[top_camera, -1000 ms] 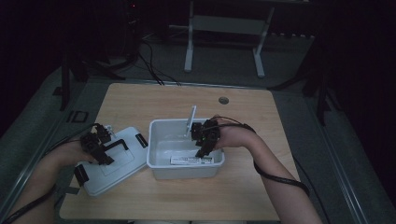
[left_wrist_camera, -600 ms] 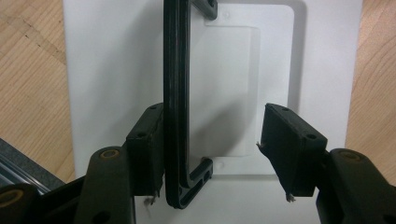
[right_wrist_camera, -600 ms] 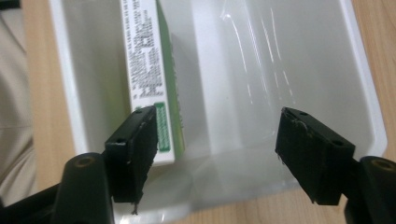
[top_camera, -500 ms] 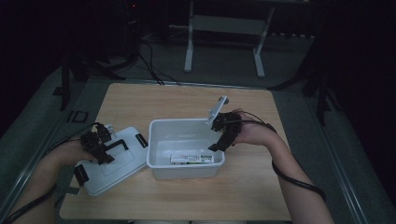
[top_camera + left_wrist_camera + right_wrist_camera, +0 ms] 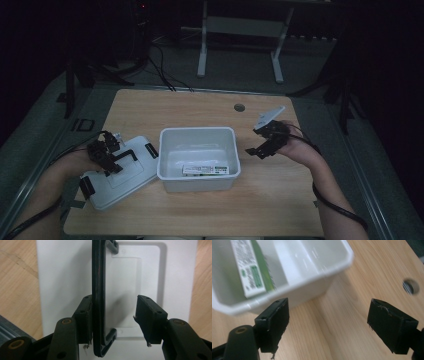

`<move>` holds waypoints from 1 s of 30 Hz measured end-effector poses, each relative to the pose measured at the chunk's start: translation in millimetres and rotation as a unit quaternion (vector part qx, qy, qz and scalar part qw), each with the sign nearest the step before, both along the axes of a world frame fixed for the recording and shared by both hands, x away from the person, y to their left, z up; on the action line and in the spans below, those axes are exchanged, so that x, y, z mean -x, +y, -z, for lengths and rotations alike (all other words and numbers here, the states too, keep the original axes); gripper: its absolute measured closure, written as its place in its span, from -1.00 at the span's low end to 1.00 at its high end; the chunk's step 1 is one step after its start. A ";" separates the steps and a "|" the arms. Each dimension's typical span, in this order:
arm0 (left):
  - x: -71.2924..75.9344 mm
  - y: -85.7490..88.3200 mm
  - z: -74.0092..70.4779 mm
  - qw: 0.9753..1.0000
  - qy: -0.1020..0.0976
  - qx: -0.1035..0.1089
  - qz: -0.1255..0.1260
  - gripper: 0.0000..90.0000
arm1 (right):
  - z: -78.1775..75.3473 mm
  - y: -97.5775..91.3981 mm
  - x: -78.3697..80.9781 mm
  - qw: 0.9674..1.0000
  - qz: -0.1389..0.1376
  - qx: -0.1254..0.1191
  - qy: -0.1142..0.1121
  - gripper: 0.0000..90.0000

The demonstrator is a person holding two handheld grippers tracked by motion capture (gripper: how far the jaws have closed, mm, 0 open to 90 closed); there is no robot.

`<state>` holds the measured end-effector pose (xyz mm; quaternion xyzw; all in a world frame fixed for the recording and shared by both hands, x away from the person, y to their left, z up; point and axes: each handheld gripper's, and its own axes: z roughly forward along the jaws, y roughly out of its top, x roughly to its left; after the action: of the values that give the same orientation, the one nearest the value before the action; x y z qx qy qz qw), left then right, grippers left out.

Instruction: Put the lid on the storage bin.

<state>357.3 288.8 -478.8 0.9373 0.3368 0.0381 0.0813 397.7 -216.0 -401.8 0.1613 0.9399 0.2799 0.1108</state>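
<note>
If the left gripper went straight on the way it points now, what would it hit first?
Most likely the white lid right below it. The left gripper points down at it, with the lid's black handle already between the open jaws, against one pad. Depth is hard to judge.

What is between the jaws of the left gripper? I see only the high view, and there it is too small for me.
Observer: The black handle of the white lid. The left gripper has just been closing; one pad touches the handle, and the other stands apart from it.
Operator: And does the right gripper hold something?
Observer: No. The right gripper has just been opening, and nothing is between its jaws; behind them is the wooden table.
Operator: Which colour has the packet in the box?
Observer: The packet in the white box is white with small print, and green along one side.
</note>
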 end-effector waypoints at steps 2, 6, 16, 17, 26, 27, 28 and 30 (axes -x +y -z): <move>-0.7 0.0 -0.5 1.000 0.000 0.001 0.001 0.15 | 7.3 -14.3 0.5 1.000 0.018 -0.010 0.003 -0.61; -3.4 -1.4 -3.4 1.000 -0.005 -0.010 0.005 0.21 | 27.7 -35.9 4.9 0.999 0.041 -0.020 0.015 -0.59; -13.8 -10.3 -12.6 0.999 0.023 -0.024 0.021 0.60 | 56.8 -51.8 19.6 0.997 0.046 -0.034 0.045 -0.59; -14.2 -11.6 -11.5 0.999 0.024 -0.029 0.026 0.60 | 58.7 -52.7 21.6 0.997 0.045 -0.037 0.045 -0.59; -19.9 -14.5 -5.9 0.998 0.043 -0.037 0.027 0.74 | 77.0 -60.6 31.9 0.996 0.050 -0.053 0.052 -0.59; -20.3 -14.3 -5.8 0.998 0.047 -0.035 0.029 0.81 | 78.7 -62.0 32.6 0.996 0.052 -0.054 0.053 -0.59; -20.3 -14.7 -5.5 0.998 0.046 -0.037 0.032 0.81 | 79.5 -62.7 33.4 0.995 0.054 -0.056 0.055 -0.59; -21.2 -14.3 -4.7 0.998 0.052 -0.032 0.026 0.82 | 81.7 -64.8 35.2 0.995 0.055 -0.061 0.055 -0.59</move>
<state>378.5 274.5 -474.0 0.9485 0.3149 -0.0022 0.0347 362.5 -280.8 -483.6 0.2340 0.9154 0.3211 0.0642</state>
